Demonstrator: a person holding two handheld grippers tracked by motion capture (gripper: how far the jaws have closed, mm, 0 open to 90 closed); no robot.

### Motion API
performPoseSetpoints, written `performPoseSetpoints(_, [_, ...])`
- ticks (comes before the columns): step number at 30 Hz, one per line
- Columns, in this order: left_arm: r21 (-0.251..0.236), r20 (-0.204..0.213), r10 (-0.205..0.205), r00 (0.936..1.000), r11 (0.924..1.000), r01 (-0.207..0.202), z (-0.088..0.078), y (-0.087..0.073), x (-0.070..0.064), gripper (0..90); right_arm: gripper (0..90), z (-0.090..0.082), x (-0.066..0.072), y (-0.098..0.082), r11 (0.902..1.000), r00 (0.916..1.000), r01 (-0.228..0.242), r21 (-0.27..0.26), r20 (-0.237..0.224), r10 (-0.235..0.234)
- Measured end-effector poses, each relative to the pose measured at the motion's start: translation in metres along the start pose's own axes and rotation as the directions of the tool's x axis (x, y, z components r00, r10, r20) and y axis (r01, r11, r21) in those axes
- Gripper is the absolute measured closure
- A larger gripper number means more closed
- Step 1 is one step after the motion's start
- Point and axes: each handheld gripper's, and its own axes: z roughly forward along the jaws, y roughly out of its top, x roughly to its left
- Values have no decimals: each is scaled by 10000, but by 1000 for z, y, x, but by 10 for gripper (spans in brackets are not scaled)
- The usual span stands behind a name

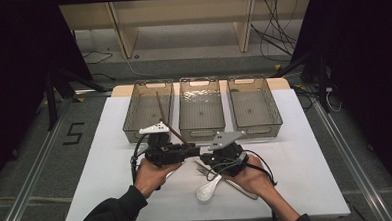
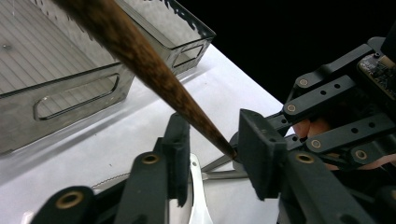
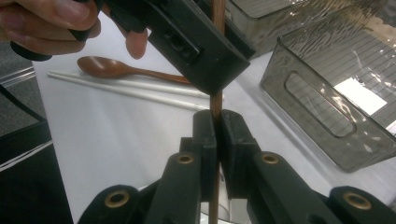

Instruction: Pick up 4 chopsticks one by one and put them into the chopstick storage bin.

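A long brown chopstick point(image 1: 170, 121) slants up from between the two grippers, its far end over the left tray point(image 1: 134, 124). My right gripper point(image 3: 217, 117) is shut on the chopstick point(image 3: 216, 100) near its thin end. My left gripper point(image 2: 212, 140) faces the right one; the chopstick point(image 2: 140, 60) passes between its jaws, with the tip by one pad and a gap at the other. In the high view the left gripper point(image 1: 191, 151) and the right gripper point(image 1: 204, 156) meet tip to tip at the table's middle front.
Three clear grey trays stand in a row at the back, the middle tray point(image 1: 201, 121) and right tray point(image 1: 276, 112) among them. A white spoon point(image 1: 207, 189) and a fork point(image 1: 202, 168) lie under the right hand. A wooden spoon point(image 3: 107, 67) and a white chopstick point(image 3: 126, 88) lie nearby.
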Motion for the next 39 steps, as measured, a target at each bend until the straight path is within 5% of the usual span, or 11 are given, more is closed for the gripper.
performPoseSetpoints(16, [-150,829,-878,9927,9959,894,-4,3,2,834,846,-1,1,1,9995,10000,8,-324,-92,-11])
performPoseSetpoints(21, [-224,470,-867,9951,9959,878,-16,12,9,839,752,-6,-6,-1,9983,9992,-331,-471,-258,319])
performPoseSetpoints(26, [-649,138,-1189,9928,9907,1196,-38,25,25,838,567,-12,-12,-6,9969,9975,-680,-407,-240,670])
performPoseSetpoints(39, [-1104,-884,-1464,9853,9845,1364,-76,46,58,837,388,-31,-28,-33,9891,9895,-1406,-447,261,1418])
